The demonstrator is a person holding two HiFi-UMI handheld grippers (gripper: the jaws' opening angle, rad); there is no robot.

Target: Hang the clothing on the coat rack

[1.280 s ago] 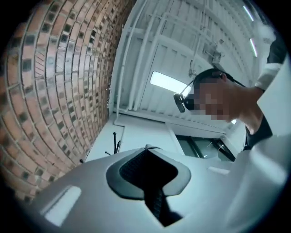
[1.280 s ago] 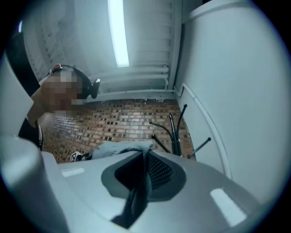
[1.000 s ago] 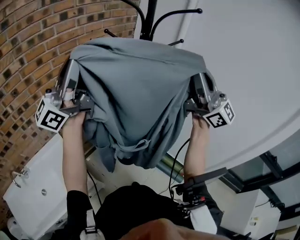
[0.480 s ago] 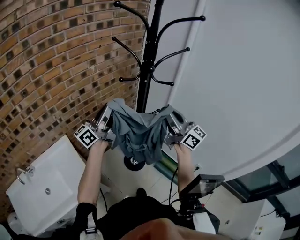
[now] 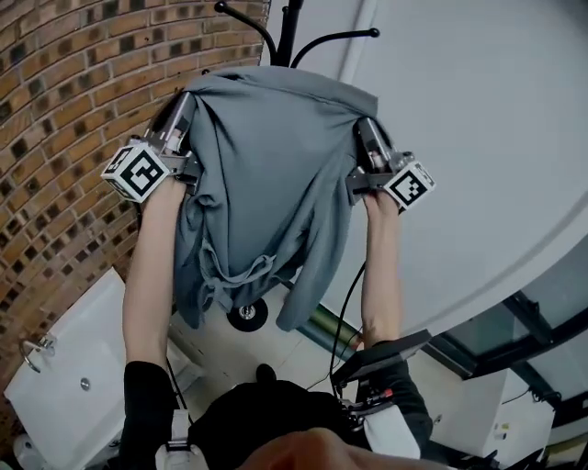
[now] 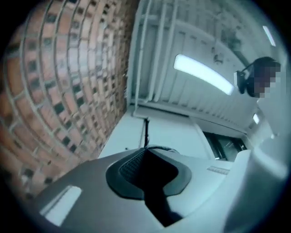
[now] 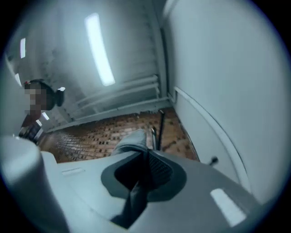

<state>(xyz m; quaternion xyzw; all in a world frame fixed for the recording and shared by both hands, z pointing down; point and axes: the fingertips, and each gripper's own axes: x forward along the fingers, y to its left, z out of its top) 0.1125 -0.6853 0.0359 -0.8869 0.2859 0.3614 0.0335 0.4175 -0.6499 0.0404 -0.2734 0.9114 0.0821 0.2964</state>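
One grey garment hangs spread between two grippers, raised in front of the single black coat rack at the far side. The left gripper is clenched on the garment's left upper edge, and the right gripper is clamped on its right upper edge. In the right gripper view a fold of grey cloth is pinched between the closed jaws. The cloth's lower part dangles loose between the person's two forearms. Two curved hooks of the rack show above the cloth, and its round base shows below it. A brick wall stands to the left and a white wall to the right. One white cabinet sits near left.
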